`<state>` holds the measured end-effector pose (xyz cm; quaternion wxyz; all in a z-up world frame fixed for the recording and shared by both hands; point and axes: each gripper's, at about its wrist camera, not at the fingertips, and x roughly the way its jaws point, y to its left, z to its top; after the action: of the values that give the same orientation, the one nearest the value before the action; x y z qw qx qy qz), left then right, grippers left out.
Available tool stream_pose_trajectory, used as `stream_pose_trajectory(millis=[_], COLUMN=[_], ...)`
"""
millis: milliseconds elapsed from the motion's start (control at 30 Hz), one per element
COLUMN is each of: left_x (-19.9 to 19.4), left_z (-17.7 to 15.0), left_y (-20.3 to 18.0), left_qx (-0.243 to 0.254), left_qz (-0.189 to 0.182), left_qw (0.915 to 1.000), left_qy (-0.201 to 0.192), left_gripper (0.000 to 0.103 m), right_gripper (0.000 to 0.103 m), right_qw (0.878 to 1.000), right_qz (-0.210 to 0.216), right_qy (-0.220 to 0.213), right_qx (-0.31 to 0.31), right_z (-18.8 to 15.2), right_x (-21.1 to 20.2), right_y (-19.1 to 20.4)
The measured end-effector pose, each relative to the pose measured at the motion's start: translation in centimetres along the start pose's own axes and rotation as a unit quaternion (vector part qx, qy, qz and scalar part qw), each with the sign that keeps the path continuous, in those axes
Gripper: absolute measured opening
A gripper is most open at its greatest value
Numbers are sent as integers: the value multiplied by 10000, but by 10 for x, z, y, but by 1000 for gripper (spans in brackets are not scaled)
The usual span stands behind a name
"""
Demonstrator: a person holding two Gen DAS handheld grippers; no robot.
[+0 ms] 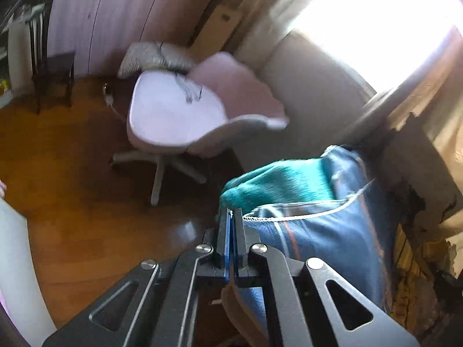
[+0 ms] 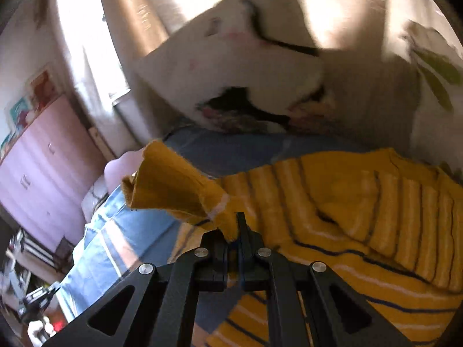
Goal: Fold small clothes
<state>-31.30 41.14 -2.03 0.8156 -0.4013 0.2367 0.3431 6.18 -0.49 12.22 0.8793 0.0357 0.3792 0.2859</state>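
In the left wrist view my left gripper point(image 1: 230, 213) is shut, its tips at the lower corner of a bunched teal cloth point(image 1: 277, 182) and a bit of white stitching showing between them. The cloth rests at the edge of a bed covered by a blue striped sheet point(image 1: 324, 245). In the right wrist view my right gripper point(image 2: 235, 225) is shut on the narrow end of a small mustard-yellow garment point(image 2: 167, 185). The garment fans out up and to the left, lifted over the blue sheet point(image 2: 121, 243).
A pink swivel chair point(image 1: 176, 110) stands on the wooden floor point(image 1: 72, 202) left of the bed. A yellow striped blanket point(image 2: 361, 219) covers the bed's right side, with a white pillow point(image 2: 246, 66) behind it. A pink dresser point(image 2: 43, 167) stands far left.
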Motion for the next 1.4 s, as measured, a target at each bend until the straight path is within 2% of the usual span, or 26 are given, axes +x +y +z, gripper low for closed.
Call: stream_pose_trajectory(millis=[67, 133, 200, 267, 333, 433, 533, 600, 667, 833, 900, 1000, 1033, 1100, 1133, 1200, 1267, 1400], left_x=[-23, -47, -69, -87, -94, -86, -69, -52, -33, 5, 15, 27, 33, 43, 50, 68, 85, 119], left_z=[0, 2, 4, 2, -1, -14, -35, -52, -73, -121, -139, -161, -168, -182, -189, -205, -220, -249], left_y=[-14, -31, -48, -69, -90, -130, -174, -209, -247, -321, -350, -392, -408, -432, -446, -468, -490, -518], left_qx=[158, 278, 382, 491, 608, 944, 1334, 1592, 1924, 2496, 2775, 3212, 3344, 3554, 3641, 3840, 4080, 4489], left_qz=[-50, -294, -601, -993, -1276, -1666, -1904, -2134, -2330, -2550, -2545, -2613, -2638, -2627, -2614, -2555, -2376, -1992], left_qw=[9993, 9969, 9935, 9885, 9844, 9782, 9716, 9639, 9526, 9262, 9153, 8966, 8907, 8819, 8775, 8687, 8629, 8509], left_qy=[-342, -682, -891, -1032, -1043, -802, -448, -48, 365, 1216, 1428, 1571, 1588, 1640, 1706, 1805, 1801, 1866], left_gripper=[1, 2, 6, 26, 36, 36, 36, 37, 38, 38, 38, 38, 38, 38, 38, 38, 38, 38], right_gripper=[5, 5, 5, 5, 5, 5, 5, 6, 9, 13, 19, 29, 33, 53, 56, 58, 58, 58], right_qw=[9994, 9979, 9952, 9900, 9800, 9638, 9485, 9429, 9385, 9453, 9472, 9602, 9653, 9789, 9842, 9925, 9949, 9893], right_qz=[-82, -223, -388, -563, -715, -879, -928, -788, -847, -1303, -1381, -1386, -1372, -1202, -1106, -960, -910, -1030], right_qy=[-131, -282, -384, -461, -550, -642, -586, -480, -468, -565, -643, -678, -661, -489, -372, 4, 355, 859], right_qx=[307, 548, 817, 1213, 1772, 2433, 2972, 3199, 3314, 2938, 2821, 2329, 2120, 1579, 1331, 756, 254, -581], right_z=[4, 4, 3, -2, -13, -32, -58, -71, -82, -88, -86, -66, -58, -39, -33, -20, -10, -4], right_x=[-15, -33, -49, -63, -77, -92, -100, -100, -108, -140, -151, -155, -151, -134, -124, -96, -69, -30], right_y=[-29, -58, -91, -130, -178, -233, -281, -300, -310, -321, -324, -313, -307, -292, -285, -271, -260, -249])
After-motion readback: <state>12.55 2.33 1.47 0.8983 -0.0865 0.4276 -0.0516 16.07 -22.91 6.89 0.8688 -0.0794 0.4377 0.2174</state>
